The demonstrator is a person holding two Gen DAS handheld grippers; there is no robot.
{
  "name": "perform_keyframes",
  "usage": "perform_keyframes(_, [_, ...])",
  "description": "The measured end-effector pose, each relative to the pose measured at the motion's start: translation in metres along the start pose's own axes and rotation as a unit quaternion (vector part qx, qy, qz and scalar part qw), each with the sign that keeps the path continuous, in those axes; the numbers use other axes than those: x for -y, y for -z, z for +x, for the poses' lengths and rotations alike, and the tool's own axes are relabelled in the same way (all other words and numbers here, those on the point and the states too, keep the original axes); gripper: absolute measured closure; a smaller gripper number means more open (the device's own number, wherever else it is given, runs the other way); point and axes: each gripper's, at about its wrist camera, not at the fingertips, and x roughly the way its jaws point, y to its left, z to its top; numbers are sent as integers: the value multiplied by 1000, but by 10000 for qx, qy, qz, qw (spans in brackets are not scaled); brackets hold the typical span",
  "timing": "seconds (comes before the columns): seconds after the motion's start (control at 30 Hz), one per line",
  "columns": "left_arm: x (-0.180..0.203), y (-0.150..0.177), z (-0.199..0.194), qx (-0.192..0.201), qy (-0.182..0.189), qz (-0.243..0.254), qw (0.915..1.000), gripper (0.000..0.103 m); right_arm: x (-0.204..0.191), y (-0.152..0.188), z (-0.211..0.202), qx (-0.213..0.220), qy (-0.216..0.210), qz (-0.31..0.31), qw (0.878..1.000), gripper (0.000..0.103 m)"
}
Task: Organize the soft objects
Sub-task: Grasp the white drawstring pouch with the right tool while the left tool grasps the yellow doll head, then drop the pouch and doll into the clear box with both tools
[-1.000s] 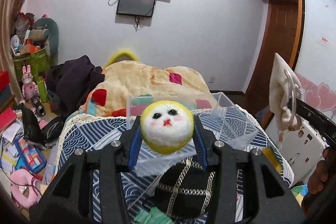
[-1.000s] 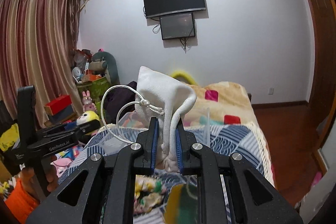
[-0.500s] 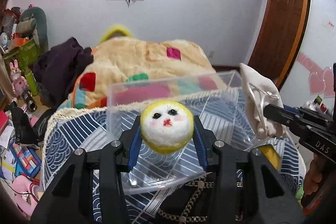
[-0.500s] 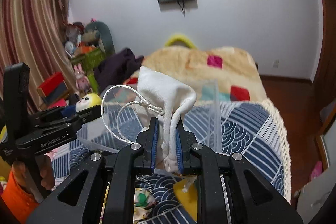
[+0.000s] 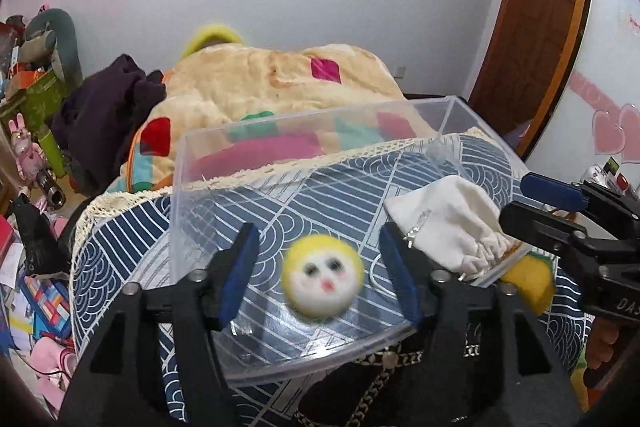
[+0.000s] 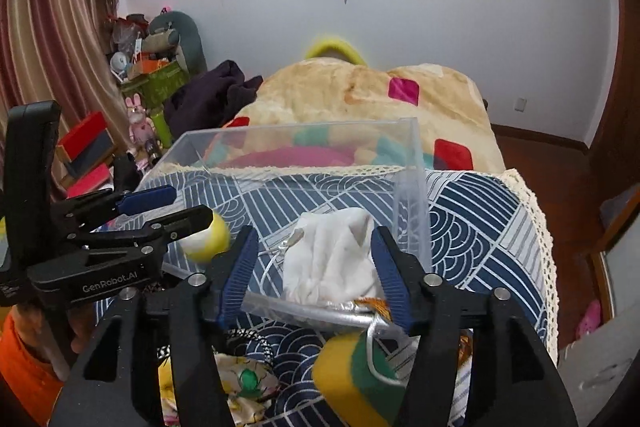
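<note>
A clear plastic box [image 5: 280,131] [image 6: 412,163] stands on the blue patterned bedspread. My left gripper [image 5: 320,271] is open; the yellow-and-white felt face ball [image 5: 322,282] is blurred between its fingers, free inside the box. It also shows in the right wrist view [image 6: 206,241]. My right gripper [image 6: 316,267] is open above the white drawstring pouch [image 6: 332,259], which lies in the box at its near right corner [image 5: 448,223].
A yellow-green sponge [image 6: 356,375] and a floral cloth [image 6: 240,379] lie on the bed in front of the box. A beige patchwork blanket [image 5: 272,83] and dark clothes [image 5: 104,107] lie behind it. Clutter covers the floor at left [image 5: 28,291].
Both grippers moved down over the box and opened. The face ball and the white pouch left the fingers and dropped into the box.
</note>
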Motion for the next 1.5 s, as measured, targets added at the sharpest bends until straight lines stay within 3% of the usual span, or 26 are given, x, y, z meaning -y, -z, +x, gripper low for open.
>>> perform_keyframes(0.13, [5,-2,-18,186,-50,132,9997,34,2,-2,-23,286,-9,21,9996,41])
perform_keyframes(0.27, [9,-3,-47,488,-29,145,9987,18,2,-3,-49,638,22,-11,9980,32])
perform_keyframes(0.47, [12,10,-79,727,39,175,9972,6,2,13,-73,849,97,-91,9963,30])
perform_keyframes(0.73, [7,47,-72,379,21,32,9993,6,11,48,-60,526,253,-33,9983,30])
perform_keyframes(0.97, [9,76,-47,-76,205,-58,9997,6,21,77,-33,-27,62,147,9999,32])
perform_keyframes(1.03, [10,80,-41,-114,221,-102,9996,10,23,79,-27,-103,69,188,9997,39])
perform_keyframes(1.1, [10,82,-37,-161,308,-153,9993,24,23,79,-23,-175,84,217,9996,47])
perform_keyframes(1.17, [9,83,-35,-189,393,-234,9988,30,26,79,-19,-240,110,242,9994,61])
perform_keyframes(1.23, [8,84,-35,-163,434,-274,9985,35,26,80,-20,-237,142,267,9993,66])
perform_keyframes(1.5, [7,91,-48,-39,328,-225,9992,73,23,80,-24,-215,215,227,9993,68])
